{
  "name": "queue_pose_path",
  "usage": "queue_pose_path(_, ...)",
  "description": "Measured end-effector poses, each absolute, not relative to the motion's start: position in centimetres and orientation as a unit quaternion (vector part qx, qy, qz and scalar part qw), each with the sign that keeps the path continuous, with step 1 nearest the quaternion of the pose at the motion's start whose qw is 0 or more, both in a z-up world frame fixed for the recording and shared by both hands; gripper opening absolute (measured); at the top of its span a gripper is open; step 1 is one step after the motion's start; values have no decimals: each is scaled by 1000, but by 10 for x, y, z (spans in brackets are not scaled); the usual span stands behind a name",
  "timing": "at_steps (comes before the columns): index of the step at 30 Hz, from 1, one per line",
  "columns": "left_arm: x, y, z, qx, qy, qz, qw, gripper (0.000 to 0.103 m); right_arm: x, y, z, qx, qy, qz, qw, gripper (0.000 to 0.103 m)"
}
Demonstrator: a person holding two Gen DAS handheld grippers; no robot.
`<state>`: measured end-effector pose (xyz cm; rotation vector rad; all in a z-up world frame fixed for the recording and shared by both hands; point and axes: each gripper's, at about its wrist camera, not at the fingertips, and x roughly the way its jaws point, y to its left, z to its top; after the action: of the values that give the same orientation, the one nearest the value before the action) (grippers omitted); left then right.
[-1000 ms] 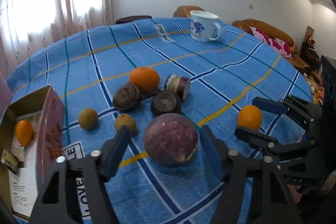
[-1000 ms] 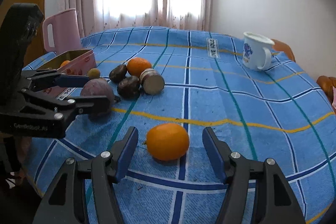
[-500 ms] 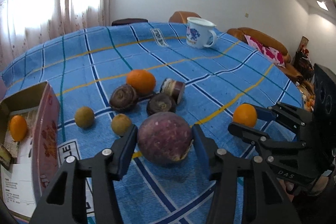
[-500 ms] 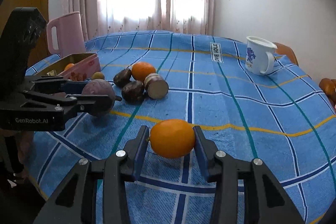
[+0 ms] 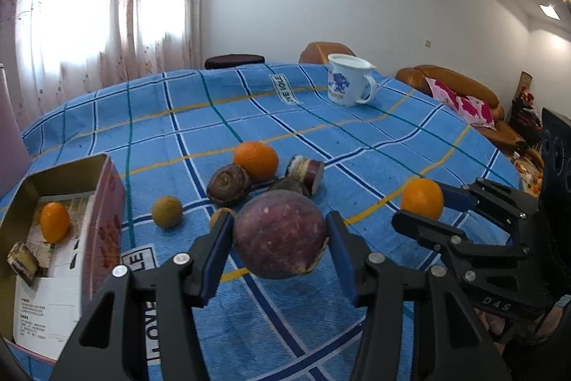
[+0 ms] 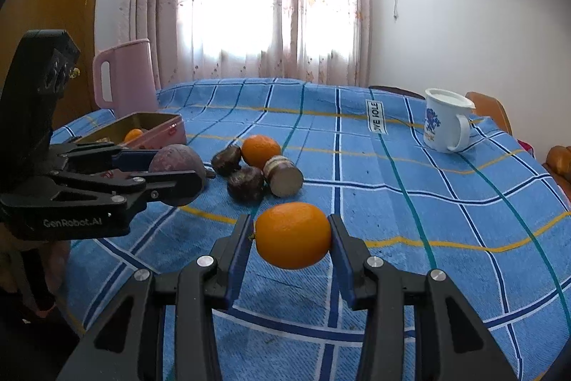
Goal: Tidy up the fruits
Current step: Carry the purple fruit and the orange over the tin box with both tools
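Both grippers have closed and lifted since a sec ago: back then the jaws stood spread around fruit resting on the cloth, now each has its fruit clamped and raised, w/ cloth visible under it.

Left gripper (image 5: 280, 240) pinches the big purple fruit (image 5: 281, 235) across its widest part, pads on the 9 and 3 o'clock sides. Prob. the only grip that works on something so round; any higher or lower and it could squirt out. A flap of peel or stem hangs at its 4 o'clock edge, near the right pad.

Right gripper (image 6: 293, 238) is clamped on the orange (image 6: 293, 235) the same way, ends of the fruit pressed to the pads, long axis running between them.

Pink tin box (image 5: 103, 202) sits at 9 o'clock of the left gripper, lid off, w/ one small orange fruit (image 5: 54, 222) already inside plus paper and a brown block. Likely the drop-off, so both loads prob. head that way; left is closer.

Not yet sorted, on the tablecloth (image 5: 357, 138) at roughly 12 o'clock of the purple fruit:
- larger orange (image 5: 256, 159)
- 2 dark brown fruits, one at (image 5: 228, 180)
- a cut purple-skinned piece (image 5: 306, 168), pale face showing
- 2 small greenish-brown fruits, one at (image 5: 166, 211), the other mostly hidden behind the left finger

White mug (image 5: 348, 79) stands well apart at the far edge, pink jug (image 6: 125, 75) beyond the box. Neither looks in the way.

Risk, as I judge it: box opening is narrow, so two grippers going in together may collide.
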<state>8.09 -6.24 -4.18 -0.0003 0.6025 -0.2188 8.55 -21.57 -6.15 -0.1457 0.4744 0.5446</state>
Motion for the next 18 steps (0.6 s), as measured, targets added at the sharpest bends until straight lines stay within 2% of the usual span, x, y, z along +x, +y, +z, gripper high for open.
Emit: queue_pose_path(18,67,-53,-29,7,255,-75,964,54,78,-203,-45,-72,195,280,937,44)
